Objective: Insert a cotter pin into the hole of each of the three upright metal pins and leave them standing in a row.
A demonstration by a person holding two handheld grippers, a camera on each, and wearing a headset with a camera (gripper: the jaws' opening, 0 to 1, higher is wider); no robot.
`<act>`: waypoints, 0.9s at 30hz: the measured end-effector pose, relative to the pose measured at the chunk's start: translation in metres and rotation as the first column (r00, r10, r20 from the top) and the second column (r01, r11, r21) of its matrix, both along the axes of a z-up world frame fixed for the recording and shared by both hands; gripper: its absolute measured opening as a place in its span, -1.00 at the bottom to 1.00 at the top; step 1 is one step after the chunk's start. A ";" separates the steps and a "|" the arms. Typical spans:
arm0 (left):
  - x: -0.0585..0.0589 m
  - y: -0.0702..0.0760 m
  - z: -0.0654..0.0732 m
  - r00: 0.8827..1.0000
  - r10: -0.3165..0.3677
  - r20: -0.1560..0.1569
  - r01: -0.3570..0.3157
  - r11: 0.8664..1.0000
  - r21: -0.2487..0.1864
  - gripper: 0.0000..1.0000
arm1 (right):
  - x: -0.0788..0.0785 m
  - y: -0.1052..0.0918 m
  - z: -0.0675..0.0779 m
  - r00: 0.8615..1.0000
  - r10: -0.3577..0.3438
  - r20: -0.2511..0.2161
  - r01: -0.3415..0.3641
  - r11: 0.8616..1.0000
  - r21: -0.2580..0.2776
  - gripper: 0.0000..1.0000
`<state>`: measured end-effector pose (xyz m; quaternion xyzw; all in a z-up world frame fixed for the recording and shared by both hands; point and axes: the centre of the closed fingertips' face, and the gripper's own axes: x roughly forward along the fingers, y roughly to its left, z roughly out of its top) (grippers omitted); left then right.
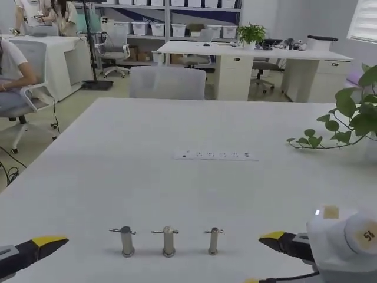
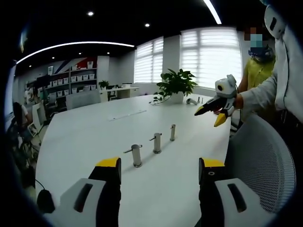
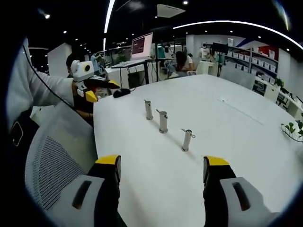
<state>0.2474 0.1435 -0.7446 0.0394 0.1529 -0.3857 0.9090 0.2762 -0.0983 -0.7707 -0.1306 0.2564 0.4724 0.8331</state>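
Observation:
Three upright metal pins stand in a row near the table's front edge: left pin (image 1: 127,242), middle pin (image 1: 169,240), right pin (image 1: 213,240). A thin cotter pin (image 1: 122,230) crosses the top of each. My left gripper (image 1: 41,244) sits low at the left, apart from the pins, and my right gripper (image 1: 262,259) sits low at the right. In the left gripper view the left gripper (image 2: 160,165) is open and holds nothing, with the pin row (image 2: 156,143) ahead. The right gripper (image 3: 162,163) is also open with nothing in it, facing the pin row (image 3: 163,121).
A socket strip (image 1: 215,155) lies flat in the white table (image 1: 177,130) beyond the pins. A trailing potted plant (image 1: 347,118) reaches in from the right edge. A grey chair (image 1: 168,82) stands at the far side, and a mesh chair back (image 3: 52,161) is close behind the grippers.

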 end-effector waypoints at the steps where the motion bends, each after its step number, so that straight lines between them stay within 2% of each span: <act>1: -0.001 0.001 0.000 1.000 0.003 0.000 -0.003 1.000 0.004 0.34 | -0.002 -0.001 0.001 1.000 -0.006 0.009 0.006 1.000 -0.003 0.47; 8: -0.005 0.009 0.000 0.999 0.048 -0.003 -0.048 0.999 0.005 0.39 | -0.008 -0.003 0.008 0.999 -0.050 0.008 0.050 0.998 0.026 0.61; 18: -0.010 0.011 -0.003 0.996 0.088 -0.012 -0.088 0.996 -0.005 0.43 | -0.017 -0.009 0.006 0.998 -0.069 0.001 0.069 0.998 0.016 0.62; 27: -0.012 0.010 -0.003 0.996 0.092 -0.020 -0.093 0.996 -0.007 0.43 | -0.018 -0.010 0.004 0.997 -0.076 -0.003 0.076 0.997 0.017 0.61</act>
